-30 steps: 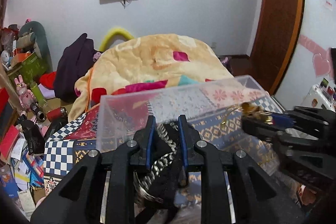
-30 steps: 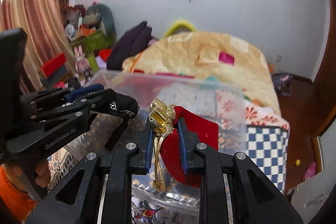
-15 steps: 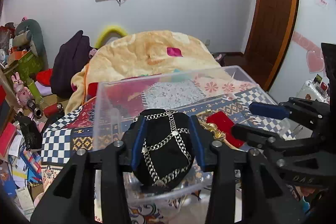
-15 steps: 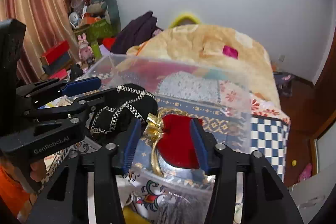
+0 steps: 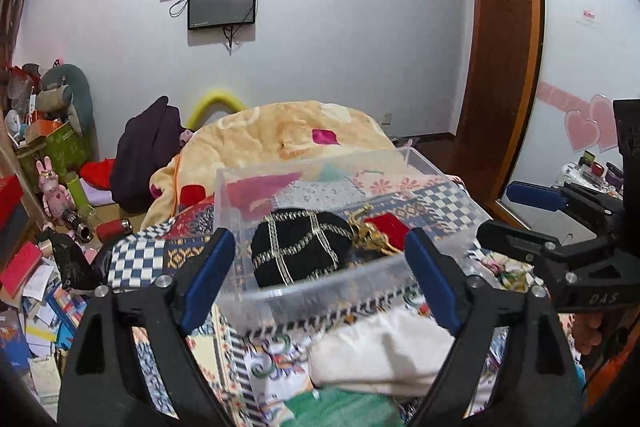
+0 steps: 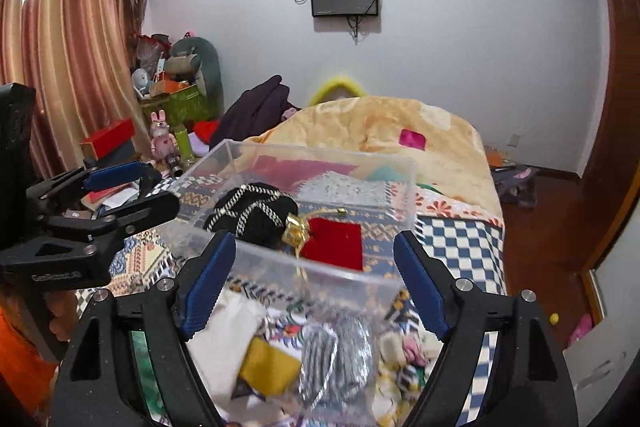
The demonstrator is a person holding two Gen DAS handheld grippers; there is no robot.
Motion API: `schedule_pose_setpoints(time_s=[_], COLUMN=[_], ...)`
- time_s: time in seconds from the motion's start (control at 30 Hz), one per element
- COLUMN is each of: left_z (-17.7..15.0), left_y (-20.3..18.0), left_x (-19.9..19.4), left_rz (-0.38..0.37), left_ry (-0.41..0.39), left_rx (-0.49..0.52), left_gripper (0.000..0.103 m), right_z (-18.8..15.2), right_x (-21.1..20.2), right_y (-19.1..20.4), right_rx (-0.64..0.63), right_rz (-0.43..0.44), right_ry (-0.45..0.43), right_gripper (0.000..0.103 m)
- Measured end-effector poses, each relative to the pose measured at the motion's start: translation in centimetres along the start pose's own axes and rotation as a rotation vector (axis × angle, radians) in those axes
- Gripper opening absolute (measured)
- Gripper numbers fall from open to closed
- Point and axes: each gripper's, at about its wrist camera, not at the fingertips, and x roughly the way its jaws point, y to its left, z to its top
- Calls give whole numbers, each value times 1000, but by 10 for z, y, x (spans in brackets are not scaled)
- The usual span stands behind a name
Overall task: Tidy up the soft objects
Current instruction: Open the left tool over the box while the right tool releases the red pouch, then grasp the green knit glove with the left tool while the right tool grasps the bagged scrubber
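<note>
Both pouches are now lying loose inside the clear plastic storage box (image 5: 320, 283), where a second ago each was pinched in a claw. Sitting toward the box's left side is the black fabric pouch with silver chain trim (image 5: 298, 247), and just beside it on the right, possibly touching, is resting the red velvet pouch with a gold tie (image 6: 334, 243). Left claw (image 5: 316, 277) and right claw (image 6: 310, 277) are both hanging spread wide and released, gripping nothing, their blue pads (image 5: 206, 277) framing the box's near wall. That box is standing on a patchwork quilt-covered bed (image 6: 460, 239), with a cream and pink blanket (image 5: 288, 137) heaped behind it. Nearer the cameras, white cloth (image 5: 384, 351), a yellow fabric piece (image 6: 270, 367) and a silvery striped pouch (image 6: 336, 359) are lying on the bed.
</note>
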Motion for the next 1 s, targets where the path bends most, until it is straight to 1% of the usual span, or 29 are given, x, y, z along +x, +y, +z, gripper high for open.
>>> schedule_pose_setpoints(time_s=[0.07,0.13,0.3,0.5,0.6,0.7,0.77,0.83,0.87,0.9,0.93,0.97,1.0], left_z=[-8,-19,-48,-81,-93,-101,-106,-110,-112,-114,-117,-119,-121], left_y=[-2,-4,-9,-4,-3,-5,-6,-6,-6,-7,-8,-7,-8], left_x=[-3,-2,0,0,-3,-9,-12,-13,-13,-12,-12,-12,-12], left_rz=[-7,-23,-28,-51,-52,-34,-39,-49,-49,-44,-39,-35,-31], left_ry=[8,32,91,169,192,197,203,211,215,216,218,219,220], left_rx=[-3,-2,2,-55,-63,-51,-51,-58,-61,-59,-53,-48,-44], left_gripper=[90,91,91,91,91,91,91,91,91,91,91,91,91], right_z=[-5,-13,-32,-54,-60,-63,-67,-70,-71,-71,-72,-73,-73], right_x=[-1,-1,3,12,14,17,18,19,19,19,19,19,18], right_y=[-3,-6,-15,-21,-23,-24,-24,-22,-21,-20,-22,-22,-22], right_rx=[11,23,59,84,91,93,83,71,67,68,69,70,69], right_rz=[-8,-28,-56,-71,-74,-69,-68,-66,-58,-43,-33,-27,-22], right_ry=[3,15,58,117,131,141,148,154,160,163,166,167,167], right_gripper=[79,79,79,79,79,79,79,69,66,59,55,52,47])
